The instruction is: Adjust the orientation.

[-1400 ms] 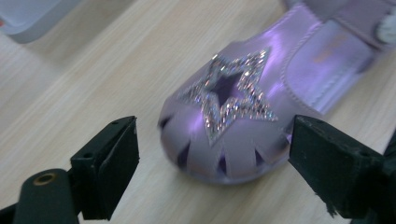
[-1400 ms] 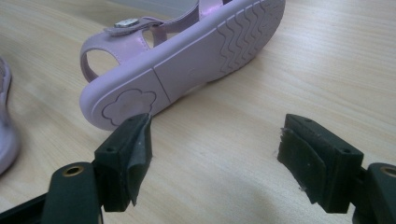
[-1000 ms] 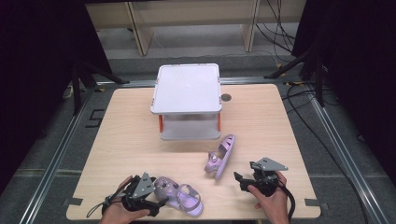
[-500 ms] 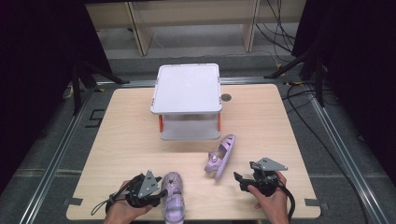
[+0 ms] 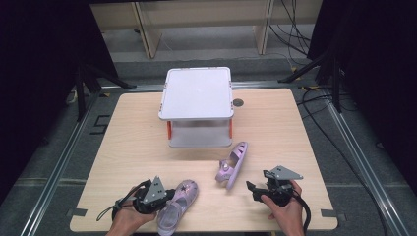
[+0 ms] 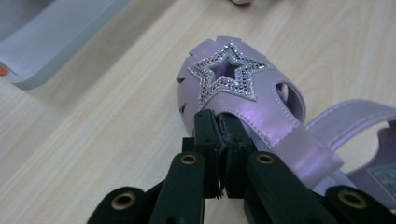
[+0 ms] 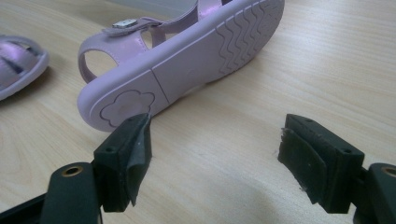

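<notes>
Dark room, wooden desk (image 5: 137,147), white lidded box (image 5: 196,105) at rear. Left hand-held gripper (image 6: 218,128) just closed, pinching star sandal (image 6: 243,93) strap at near edge. Right hand-held gripper (image 7: 215,154) spread, empty, beside second sandal (image 7: 187,51) lying on side. Step: grasp made. Next likely: lift sandal clear, keep pinch firm.

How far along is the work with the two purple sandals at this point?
Early. In hand: the left gripper has just been closing its jaws and now pinches the upper edge of the star sandal, which rests on the table. Left: the other sandal lies on its side, untouched, ahead of the open right gripper. The white box has its lid on.
</notes>
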`<state>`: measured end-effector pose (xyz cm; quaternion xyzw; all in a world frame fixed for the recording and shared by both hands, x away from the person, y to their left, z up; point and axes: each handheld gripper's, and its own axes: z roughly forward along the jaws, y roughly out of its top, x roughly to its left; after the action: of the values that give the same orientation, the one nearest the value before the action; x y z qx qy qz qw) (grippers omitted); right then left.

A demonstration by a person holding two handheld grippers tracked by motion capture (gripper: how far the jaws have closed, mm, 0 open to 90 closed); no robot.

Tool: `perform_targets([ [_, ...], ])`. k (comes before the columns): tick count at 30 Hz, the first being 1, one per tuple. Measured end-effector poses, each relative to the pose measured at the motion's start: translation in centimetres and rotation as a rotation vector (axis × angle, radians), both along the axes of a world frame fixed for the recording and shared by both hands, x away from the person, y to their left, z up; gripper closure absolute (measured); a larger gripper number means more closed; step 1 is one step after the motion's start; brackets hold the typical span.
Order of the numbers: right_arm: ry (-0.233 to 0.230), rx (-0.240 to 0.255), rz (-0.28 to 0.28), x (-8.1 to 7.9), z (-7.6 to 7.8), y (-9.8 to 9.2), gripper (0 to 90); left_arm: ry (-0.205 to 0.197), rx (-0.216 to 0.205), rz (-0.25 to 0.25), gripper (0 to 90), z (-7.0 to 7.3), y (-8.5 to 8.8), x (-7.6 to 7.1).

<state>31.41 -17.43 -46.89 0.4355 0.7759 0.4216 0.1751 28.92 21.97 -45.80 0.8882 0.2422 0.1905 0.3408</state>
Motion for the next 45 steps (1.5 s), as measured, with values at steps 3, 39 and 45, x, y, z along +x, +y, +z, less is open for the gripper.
perform_targets([
  [3, -0.006, -0.003, 0.002, 0.1, -0.1, 0.0, 25.2, -0.011, -0.021, 0.016, 87.4, -0.1, 0.4, 0.7],
  [39, 0.003, 0.014, -0.012, -0.1, 0.1, -0.4, 25.2, 0.019, -0.117, 0.130, 49.5, 2.4, 5.2, 1.7],
  [45, -0.007, -0.003, 0.004, 0.1, 0.1, -0.5, 25.2, 0.033, -0.126, 0.095, 41.9, 3.3, 4.1, 0.5],
])
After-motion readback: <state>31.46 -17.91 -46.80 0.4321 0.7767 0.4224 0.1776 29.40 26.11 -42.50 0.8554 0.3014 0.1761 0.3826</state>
